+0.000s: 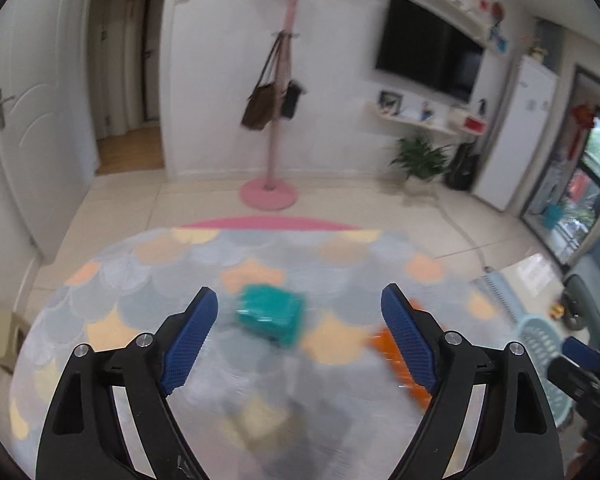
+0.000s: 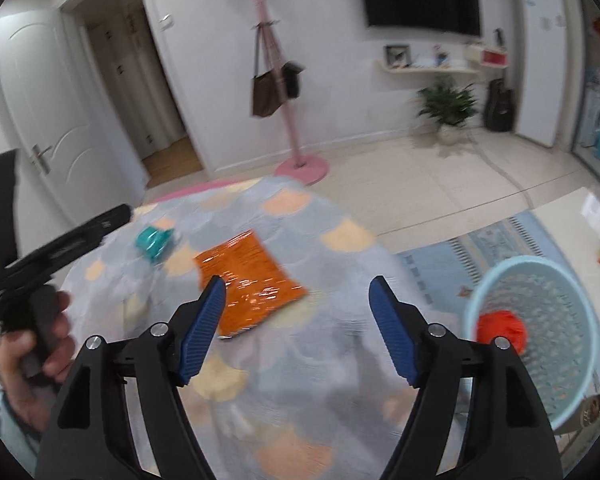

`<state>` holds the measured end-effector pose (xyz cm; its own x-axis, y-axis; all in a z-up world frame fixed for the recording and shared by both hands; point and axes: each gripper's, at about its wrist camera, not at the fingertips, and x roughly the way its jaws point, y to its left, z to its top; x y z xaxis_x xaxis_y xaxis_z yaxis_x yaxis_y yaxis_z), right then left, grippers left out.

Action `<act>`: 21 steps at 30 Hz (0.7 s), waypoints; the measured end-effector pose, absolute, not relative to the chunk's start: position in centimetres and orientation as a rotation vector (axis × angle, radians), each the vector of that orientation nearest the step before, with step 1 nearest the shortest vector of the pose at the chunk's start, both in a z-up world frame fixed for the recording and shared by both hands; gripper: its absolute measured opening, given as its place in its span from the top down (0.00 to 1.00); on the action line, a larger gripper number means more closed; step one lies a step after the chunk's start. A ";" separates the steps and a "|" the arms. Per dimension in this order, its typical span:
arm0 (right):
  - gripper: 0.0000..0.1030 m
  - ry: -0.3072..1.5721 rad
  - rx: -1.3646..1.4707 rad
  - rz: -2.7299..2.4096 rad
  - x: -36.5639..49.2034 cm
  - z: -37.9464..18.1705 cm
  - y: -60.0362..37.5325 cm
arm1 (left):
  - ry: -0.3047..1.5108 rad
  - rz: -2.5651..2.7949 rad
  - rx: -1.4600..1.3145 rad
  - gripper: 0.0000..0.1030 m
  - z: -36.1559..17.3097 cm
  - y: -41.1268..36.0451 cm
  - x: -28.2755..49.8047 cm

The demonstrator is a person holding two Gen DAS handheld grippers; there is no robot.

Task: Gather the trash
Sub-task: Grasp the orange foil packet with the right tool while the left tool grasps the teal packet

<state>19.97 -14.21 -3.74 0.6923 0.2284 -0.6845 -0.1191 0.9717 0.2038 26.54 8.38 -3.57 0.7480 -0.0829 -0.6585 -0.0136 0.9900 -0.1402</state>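
Trash, two pieces on the scale-patterned cloth of the desk (image 2: pixel 340 236): an orange packet (image 2: pixel 249 280), flat and foil-shiny, and a teal wrapper (image 2: pixel 154 242), small and crumpled. In the right wrist view the packet lies just ahead of the right tool (image 2: pixel 298 304), its long axis running from upper left to lower right, one corner pointing toward the lower right; the wrapper sits apart from it, farther back and to the left, too blurred to give a clear axis. In the left wrist view the wrapper lies ahead of the left tool (image 1: pixel 300 308), between its fingers in line of sight, not touched. Left tool: jaws wide apart, empty. Right tool: jaws wide apart, empty. Basket (image 2: pixel 540 336): pale blue, on the floor right of the desk, one red item (image 2: pixel 502 330) already in it. Step in hand, as judged: approach to the remaining pieces. Next move calls for lowering each tool over its piece, closing on an edge of the flat packet, then carrying to the basket.
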 end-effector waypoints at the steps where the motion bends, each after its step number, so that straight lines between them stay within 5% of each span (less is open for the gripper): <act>1: 0.32 0.795 0.147 0.203 20.3 -4.1 -13.6 | 0.746 -0.037 -0.144 0.20 -4.4 9.0 27.2; 13: 0.26 0.864 0.051 0.265 23.0 -7.3 -8.7 | 0.853 -0.057 -0.130 0.21 -8.3 9.2 31.4; 15: 0.25 0.868 0.037 0.270 23.2 -7.7 -8.3 | 0.854 -0.062 -0.095 0.24 -8.6 8.6 31.3; 17: 0.24 0.871 0.027 0.275 23.3 -7.9 -7.9 | 0.857 -0.071 -0.073 0.42 -8.7 8.2 31.6; 21: 0.19 0.872 -0.003 0.275 23.6 -8.5 -7.1 | 0.847 -0.077 -0.058 0.48 -8.8 8.1 31.1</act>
